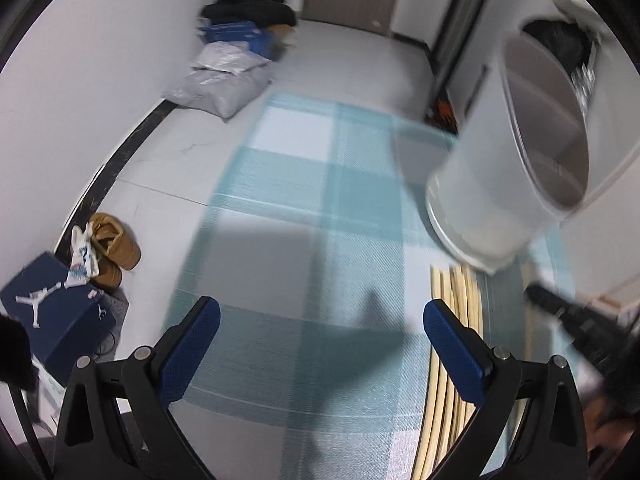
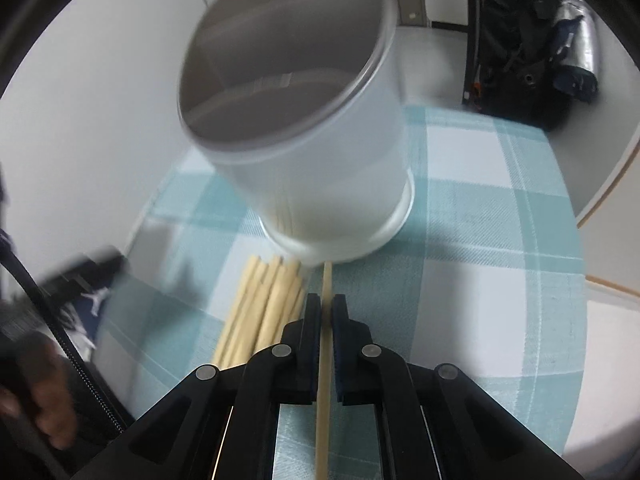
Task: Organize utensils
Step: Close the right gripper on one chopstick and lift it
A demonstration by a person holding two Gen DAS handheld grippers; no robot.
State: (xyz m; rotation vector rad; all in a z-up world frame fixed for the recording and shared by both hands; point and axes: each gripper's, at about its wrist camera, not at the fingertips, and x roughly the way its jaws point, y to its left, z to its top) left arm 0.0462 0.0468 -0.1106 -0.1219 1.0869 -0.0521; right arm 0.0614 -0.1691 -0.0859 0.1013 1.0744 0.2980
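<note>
Right wrist view shows the right gripper with its two jaws clenched on one chopstick, a pale wooden stick that runs between the pads and reaches forward to the foot of the white holder. That one holder, a round white container with a translucent rim and an inner divider, stands on the blue-and-white checked cloth; whether the stick's tip touches it I cannot tell. Just left of the held stick, in front of the holder, lies a bundle of loose chopsticks, about seven ends showing, the rest hidden by the gripper. Left wrist view shows the left gripper with jaws spread wide and nothing between them, over the cloth to the left of the holder. Well left of the holder, on the floor, sit one blue shoe box and two tan shoes.
</note>
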